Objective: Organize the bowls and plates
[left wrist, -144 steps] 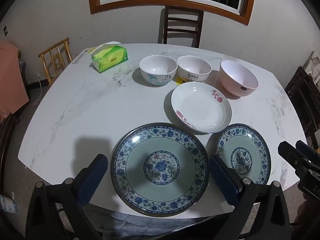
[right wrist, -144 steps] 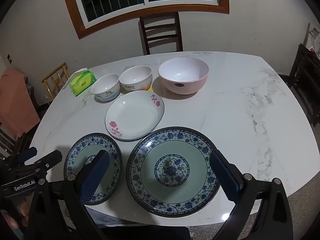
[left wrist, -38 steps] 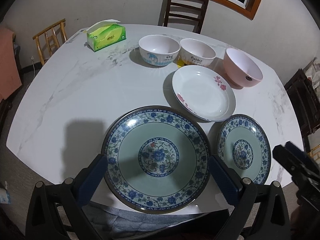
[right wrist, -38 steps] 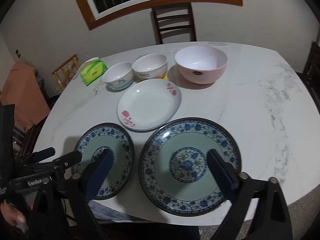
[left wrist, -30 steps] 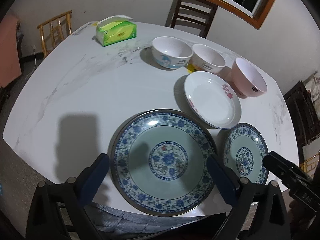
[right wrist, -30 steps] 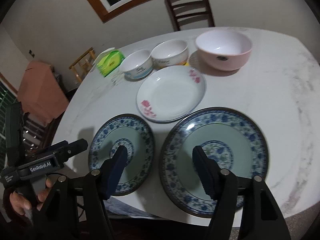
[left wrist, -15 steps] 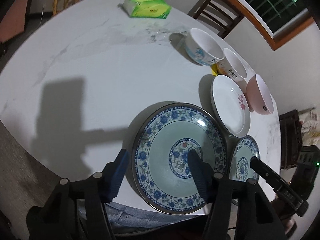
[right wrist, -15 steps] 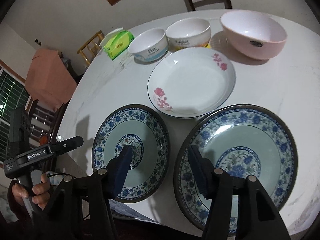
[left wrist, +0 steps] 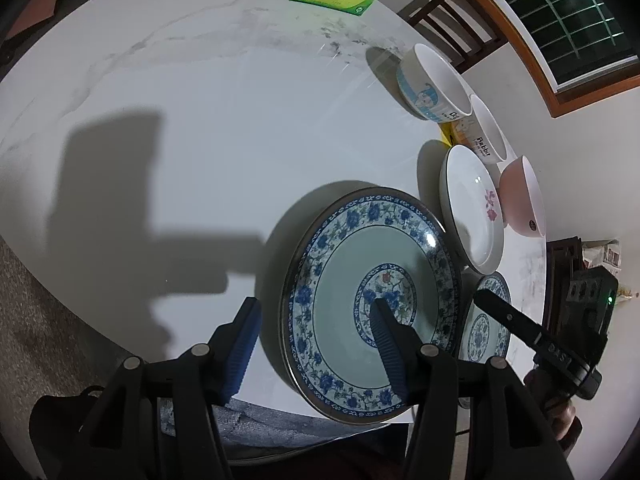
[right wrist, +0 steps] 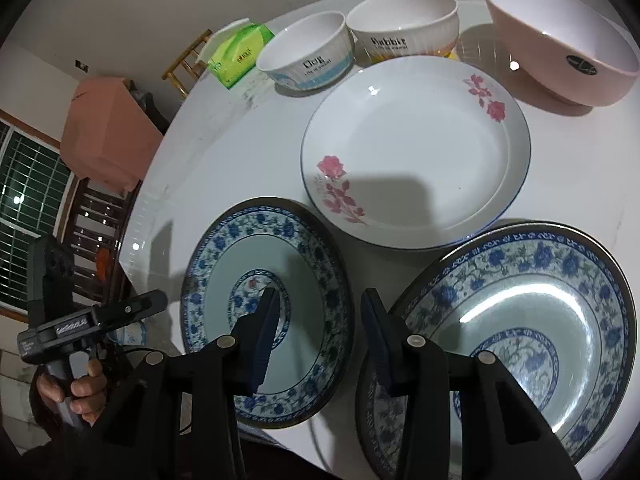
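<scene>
Only the right wrist view showed the right gripper (right wrist: 316,316) closing, unclenched, astride the small blue plate's (right wrist: 320,280) rim; the left gripper (left wrist: 316,320) straddled the large blue plate's (left wrist: 340,292) near rim, released, beside bare marble table (left wrist: 200,140).

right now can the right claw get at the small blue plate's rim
Probably yes. The right claw straddles the near right rim of the small blue plate, one finger over the plate, the other outside it, its jaws just closing but not yet pressing. The large blue plate sits close beside it.
</scene>
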A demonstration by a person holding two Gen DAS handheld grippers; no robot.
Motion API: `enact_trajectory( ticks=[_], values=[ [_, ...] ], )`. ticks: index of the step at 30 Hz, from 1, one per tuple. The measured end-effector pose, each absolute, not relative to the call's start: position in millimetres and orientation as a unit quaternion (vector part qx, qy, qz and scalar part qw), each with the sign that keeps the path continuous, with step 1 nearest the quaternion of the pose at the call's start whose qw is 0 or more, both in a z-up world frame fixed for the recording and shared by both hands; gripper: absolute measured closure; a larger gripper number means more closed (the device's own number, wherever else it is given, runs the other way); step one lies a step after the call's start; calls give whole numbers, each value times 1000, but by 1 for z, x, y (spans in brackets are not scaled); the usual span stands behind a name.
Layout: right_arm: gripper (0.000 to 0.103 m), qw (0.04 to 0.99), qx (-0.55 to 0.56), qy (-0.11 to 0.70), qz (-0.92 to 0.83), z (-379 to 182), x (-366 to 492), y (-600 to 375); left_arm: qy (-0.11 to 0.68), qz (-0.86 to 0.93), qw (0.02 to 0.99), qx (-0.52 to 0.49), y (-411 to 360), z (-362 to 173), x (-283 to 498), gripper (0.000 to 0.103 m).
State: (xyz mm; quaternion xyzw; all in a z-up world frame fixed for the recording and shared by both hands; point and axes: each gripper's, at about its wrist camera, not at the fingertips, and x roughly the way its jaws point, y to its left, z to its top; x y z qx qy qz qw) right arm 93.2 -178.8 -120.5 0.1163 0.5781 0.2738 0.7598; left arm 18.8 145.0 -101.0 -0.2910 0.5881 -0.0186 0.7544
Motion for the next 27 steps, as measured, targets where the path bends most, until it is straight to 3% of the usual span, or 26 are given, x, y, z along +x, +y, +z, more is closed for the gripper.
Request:
enact_trajectory(
  ticks=[5,12,27],
  values=[
    [68,752,110,591,270,-131,104,-174,592,-22,749,-296,145,-106,16,46],
    [74,744,109,601,271,-142,112,-170,598,-22,743,-298,145,-113,15,54],
    [78,735,95,613,275,-151,118,-158,611,-19,735,-294,142,-126,14,63]
  ],
)
